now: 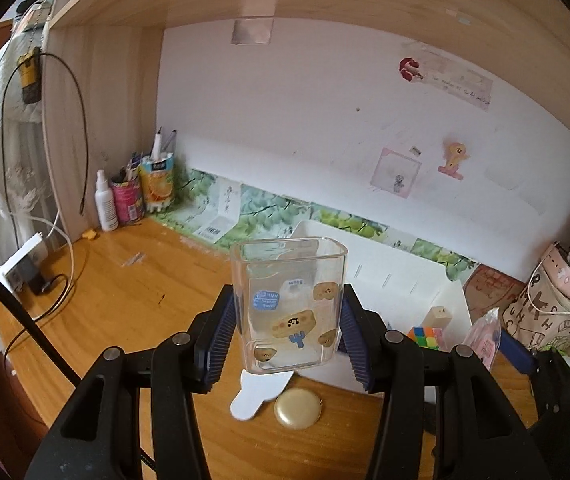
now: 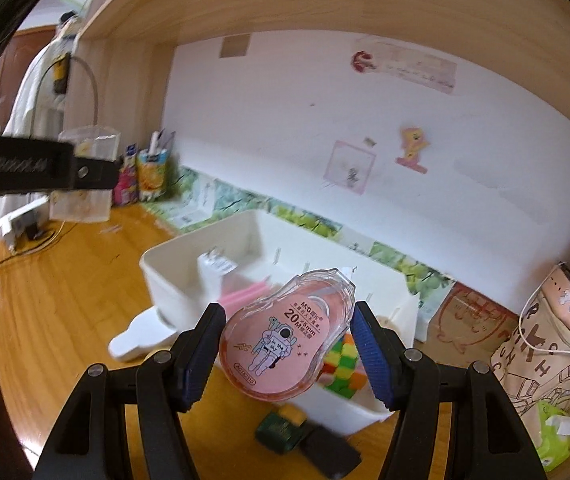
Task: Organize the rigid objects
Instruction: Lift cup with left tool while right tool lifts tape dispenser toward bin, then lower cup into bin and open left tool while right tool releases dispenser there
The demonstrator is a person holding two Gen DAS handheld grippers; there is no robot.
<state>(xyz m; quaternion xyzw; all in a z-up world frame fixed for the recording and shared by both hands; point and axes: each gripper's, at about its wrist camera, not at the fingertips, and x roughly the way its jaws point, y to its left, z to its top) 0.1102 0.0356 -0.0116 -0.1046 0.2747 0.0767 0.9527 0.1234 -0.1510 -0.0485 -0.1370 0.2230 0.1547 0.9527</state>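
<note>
Legibly, "M&G", "20M×5mm" on correction tape (image 2: pixel 287 330).

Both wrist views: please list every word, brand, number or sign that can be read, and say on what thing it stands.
"M&G", "20M x 5mm", "In the sky": on the pink correction tape, held in the right gripper.
"Boom", seen mirrored: sticker on the clear cup, held in the left gripper.
"GenRobot.ai", blurred: side of the left gripper in the right wrist view.
Large letters such as "R", "C", "H": on the beige bag.
Wall note, barcode label, juice carton: too small or blurred.
</note>
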